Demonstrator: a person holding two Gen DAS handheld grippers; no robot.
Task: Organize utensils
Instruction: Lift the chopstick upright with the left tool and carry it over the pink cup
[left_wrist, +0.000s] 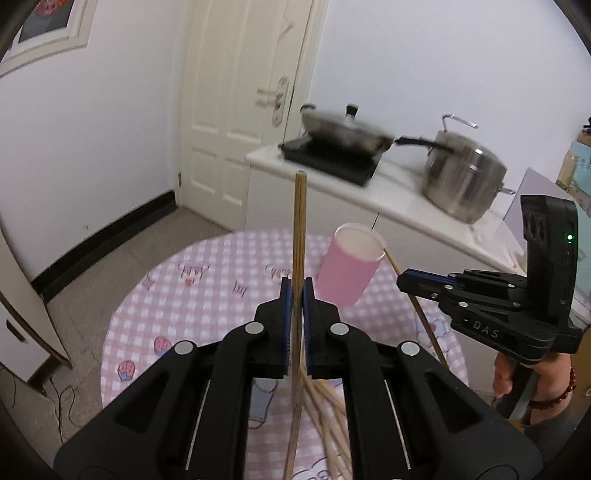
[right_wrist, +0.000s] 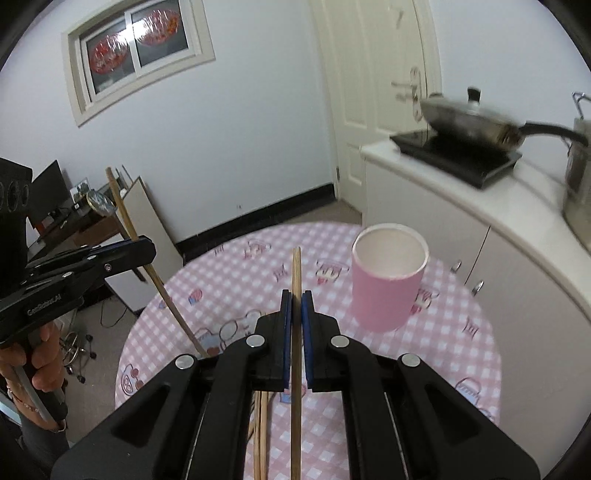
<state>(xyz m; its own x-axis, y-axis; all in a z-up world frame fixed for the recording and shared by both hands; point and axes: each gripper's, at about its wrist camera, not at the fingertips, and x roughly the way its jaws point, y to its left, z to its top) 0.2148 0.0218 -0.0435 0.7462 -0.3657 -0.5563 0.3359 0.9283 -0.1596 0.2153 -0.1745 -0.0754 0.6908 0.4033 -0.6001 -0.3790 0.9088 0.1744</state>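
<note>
Left hand-held gripper (left_wrist: 297, 291): clenched on a wooden chopstick (left_wrist: 299, 229), gripped mid-shaft, lifted near upright over the bench (left_wrist: 221, 280). Loose chopsticks (left_wrist: 332, 410): lying below it. Right hand-held gripper (right_wrist: 295, 304): grasping a second chopstick (right_wrist: 295, 273). Pink cup (right_wrist: 388, 280): upright, open, just beside. Handling, judged: light, stiff, slim, prone to pivot; hold mid-length.

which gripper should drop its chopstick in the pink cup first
Probably the right. Both grippers are shut on a chopstick, but the right gripper has the pink cup just ahead, its open mouth in plain view. The left gripper sits farther back from it.
</note>
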